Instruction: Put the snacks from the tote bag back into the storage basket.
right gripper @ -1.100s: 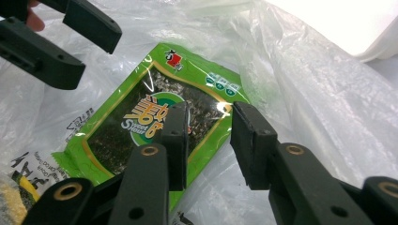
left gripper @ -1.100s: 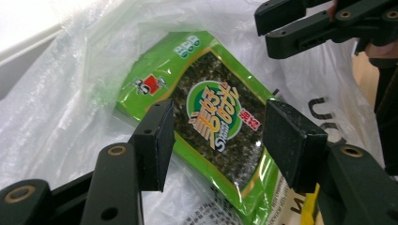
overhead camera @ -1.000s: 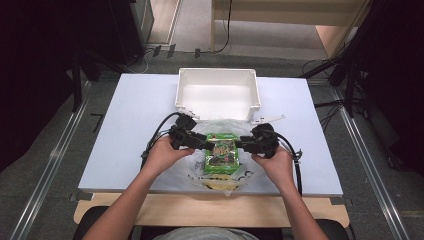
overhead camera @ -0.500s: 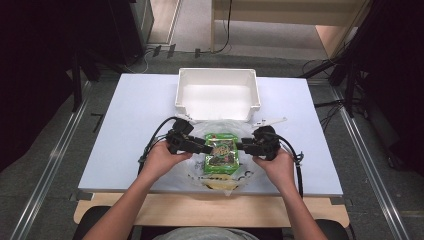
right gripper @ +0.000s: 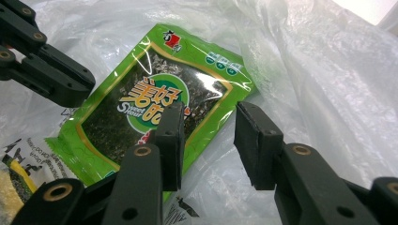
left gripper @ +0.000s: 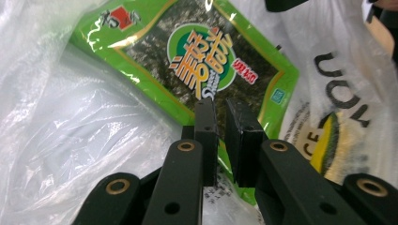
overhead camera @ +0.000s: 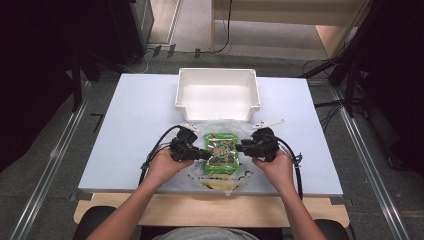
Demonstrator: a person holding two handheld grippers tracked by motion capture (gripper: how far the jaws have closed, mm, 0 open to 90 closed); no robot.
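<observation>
Seaweed snack packet [overhead camera: 221, 152], green, lies flat on a clear plastic bag [overhead camera: 220, 172] at the table's [overhead camera: 125, 130] near edge. White bin [overhead camera: 217, 94] stands empty just beyond, nothing between.

Left gripper [left gripper: 220, 110]: jaws nearly together over the packet's edge; whether they pinch it, cannot tell.

Right gripper [right gripper: 209, 126]: jaws apart above the opposite edge.

Step, judged: taking hold of the packet. Next: closing on it without the film.

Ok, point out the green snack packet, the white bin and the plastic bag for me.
green snack packet [right gripper: 155, 105], right gripper view, on its round printed logo.
white bin [overhead camera: 218, 101], high view, on its bare inside floor.
plastic bag [left gripper: 70, 140], left gripper view, on crinkled clear film.
</observation>
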